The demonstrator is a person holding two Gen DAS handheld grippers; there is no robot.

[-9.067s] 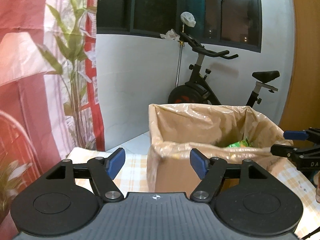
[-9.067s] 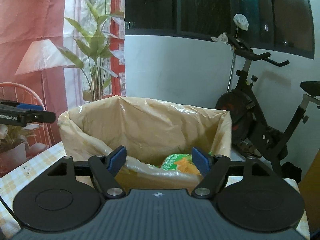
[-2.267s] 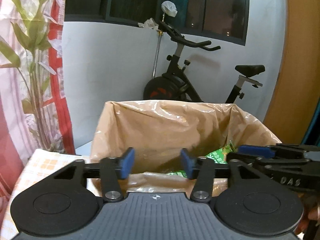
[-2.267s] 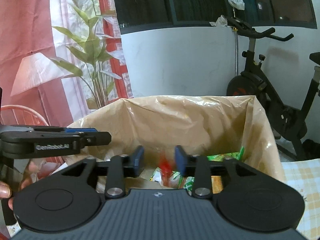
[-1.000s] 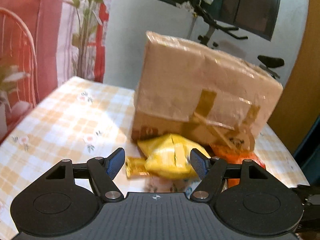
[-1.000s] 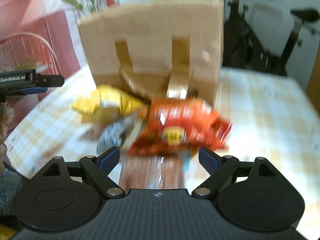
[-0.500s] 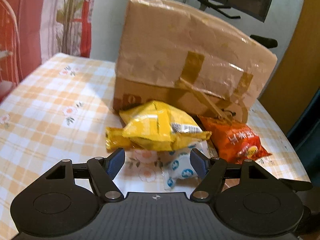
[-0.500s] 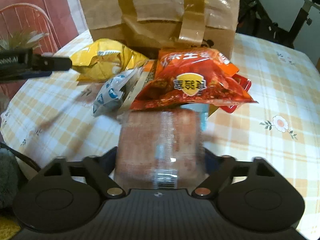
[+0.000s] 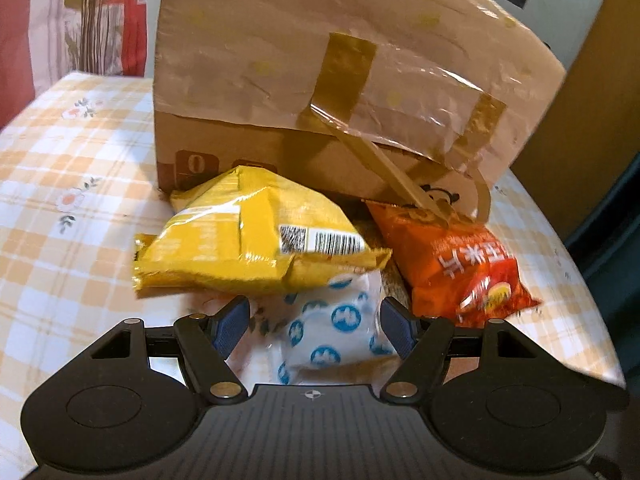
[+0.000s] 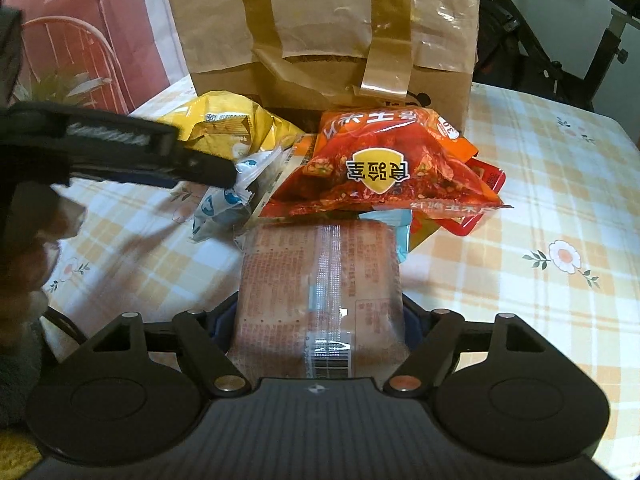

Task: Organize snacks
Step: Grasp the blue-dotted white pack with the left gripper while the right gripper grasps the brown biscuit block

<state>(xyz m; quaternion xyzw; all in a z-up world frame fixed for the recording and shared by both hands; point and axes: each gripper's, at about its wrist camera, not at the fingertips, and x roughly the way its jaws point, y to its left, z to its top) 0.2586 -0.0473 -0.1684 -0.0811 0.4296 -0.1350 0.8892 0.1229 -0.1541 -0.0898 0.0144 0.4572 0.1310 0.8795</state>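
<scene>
Snacks lie heaped on a checked, flower-printed tabletop against the front of a tall cardboard box that is wrapped in clear plastic and strapped with brown tape. Left wrist view: a yellow chip bag rests barcode-up on top of a white packet with blue round marks; a red-orange chip bag lies just beside them to the right, its upper end under a loose tape strap of the box. The left gripper sits low in front of the heap with its blue-padded fingers spread; the white packet lies between them, and contact cannot be judged.

Right wrist view: a brown, clear-wrapped biscuit pack lies lengthwise between the fingers of the right gripper, barcode end nearest the camera. Both fingers appear pressed against its sides. Its far end reaches under the edge of the red-orange chip bag, which overlaps a red packet and a light blue one. The left gripper's dark body crosses the left of this view, over the yellow bag and white packet. An exercise bike stands behind the tabletop.
</scene>
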